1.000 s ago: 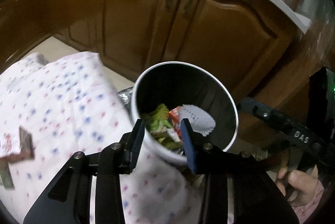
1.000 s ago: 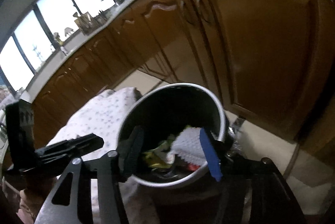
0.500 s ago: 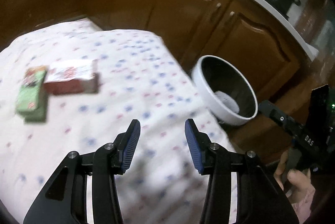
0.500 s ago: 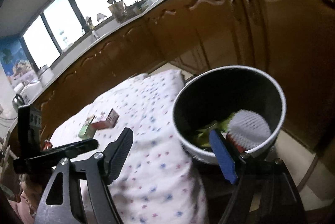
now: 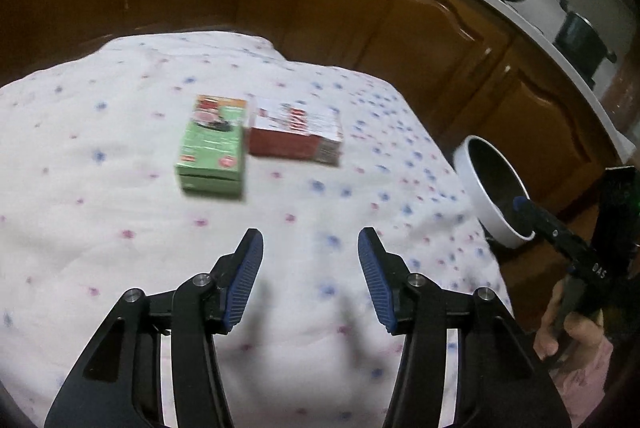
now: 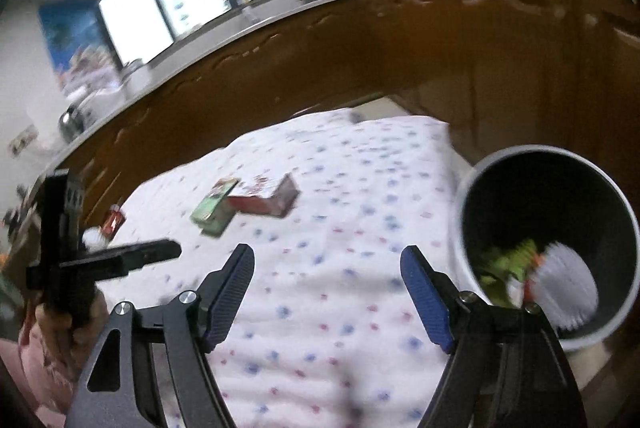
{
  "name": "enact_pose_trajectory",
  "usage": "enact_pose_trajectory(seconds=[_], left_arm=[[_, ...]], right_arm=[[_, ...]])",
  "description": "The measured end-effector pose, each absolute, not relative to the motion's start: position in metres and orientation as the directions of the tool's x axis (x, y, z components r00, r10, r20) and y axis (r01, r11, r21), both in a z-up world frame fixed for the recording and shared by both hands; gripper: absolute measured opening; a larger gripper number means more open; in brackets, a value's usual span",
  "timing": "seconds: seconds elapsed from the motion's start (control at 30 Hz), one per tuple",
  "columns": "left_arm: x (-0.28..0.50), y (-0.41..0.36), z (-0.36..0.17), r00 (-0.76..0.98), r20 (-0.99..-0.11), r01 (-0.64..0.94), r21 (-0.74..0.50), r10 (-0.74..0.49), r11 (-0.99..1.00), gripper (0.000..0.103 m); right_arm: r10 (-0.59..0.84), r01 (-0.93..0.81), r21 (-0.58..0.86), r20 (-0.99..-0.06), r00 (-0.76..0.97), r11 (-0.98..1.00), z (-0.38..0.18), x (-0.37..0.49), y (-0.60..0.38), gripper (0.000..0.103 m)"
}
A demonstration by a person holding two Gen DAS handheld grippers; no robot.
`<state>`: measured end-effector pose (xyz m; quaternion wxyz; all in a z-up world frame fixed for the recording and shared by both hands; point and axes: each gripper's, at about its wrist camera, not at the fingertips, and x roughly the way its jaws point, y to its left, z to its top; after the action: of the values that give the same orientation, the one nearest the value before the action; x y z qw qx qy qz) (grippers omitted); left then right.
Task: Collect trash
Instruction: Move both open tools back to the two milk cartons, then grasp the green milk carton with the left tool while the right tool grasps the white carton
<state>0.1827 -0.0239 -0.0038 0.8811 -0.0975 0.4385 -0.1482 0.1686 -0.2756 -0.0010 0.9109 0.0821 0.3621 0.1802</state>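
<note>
Compared with the frames from half a second and one second earlier, both cameras have swung away from the trash bin (image 6: 548,248) toward the tabletop: the bin, which filled the centre of each view, now sits at the right edge, and the green carton (image 5: 211,148) and red carton (image 5: 296,136) have moved from the left margin to the centre of the left wrist view. The left gripper (image 5: 310,284) is empty, its blue-padded fingers (image 5: 244,284) spread wide above the floral tablecloth (image 5: 120,228), touching nothing, well short of the cartons. The right gripper (image 6: 328,302) is likewise empty and wide open over the cloth, its right finger (image 6: 426,300) just beside the bin rim. The two cartons lie side by side, touching or nearly so, on the cloth. The bin stands off the table's right edge and contains green wrappers (image 6: 508,264) and a white foam net (image 6: 568,292). A small red packet (image 6: 114,222) lies near the far left table edge. Wooden cabinets (image 5: 320,0) run behind the table.
</note>
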Motion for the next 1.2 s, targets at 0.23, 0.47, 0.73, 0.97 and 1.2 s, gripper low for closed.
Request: enact_pose_trajectory(seconds=[0.23, 0.47, 0.73, 0.97, 1.2], left_arm=[[0.203, -0.001, -0.003, 0.600, -0.755, 0.121, -0.244, -0.266, 0.962, 0.061], [0.249, -0.003, -0.013, 0.577, -0.794, 0.113, -0.155, -0.191, 0.982, 0.067], [0.268, 0.013, -0.031, 0.546, -0.817, 0.118, -0.146, -0.187, 0.982, 0.047], [0.238, 0.041, -0.023, 0.562, -0.794, 0.088, -0.222, -0.232, 0.971, 0.047], [0.222, 0.037, -0.020, 0.551, -0.797, 0.109, -0.227, -0.249, 0.968, 0.047]], right_arm=[[0.418, -0.372, 0.221, -0.669, 0.614, 0.901, -0.004, 0.197, -0.245, 0.077], [0.469, -0.486, 0.188, -0.685, 0.558, 0.854, -0.008, 0.221, -0.219, 0.077], [0.460, -0.625, 0.077, -0.748, 0.478, 0.776, -0.017, 0.257, -0.174, 0.077], [0.395, -0.727, -0.058, -0.808, 0.436, 0.684, -0.037, 0.293, -0.129, 0.077], [0.335, -0.768, -0.104, -0.857, 0.391, 0.632, -0.060, 0.335, -0.101, 0.073]])
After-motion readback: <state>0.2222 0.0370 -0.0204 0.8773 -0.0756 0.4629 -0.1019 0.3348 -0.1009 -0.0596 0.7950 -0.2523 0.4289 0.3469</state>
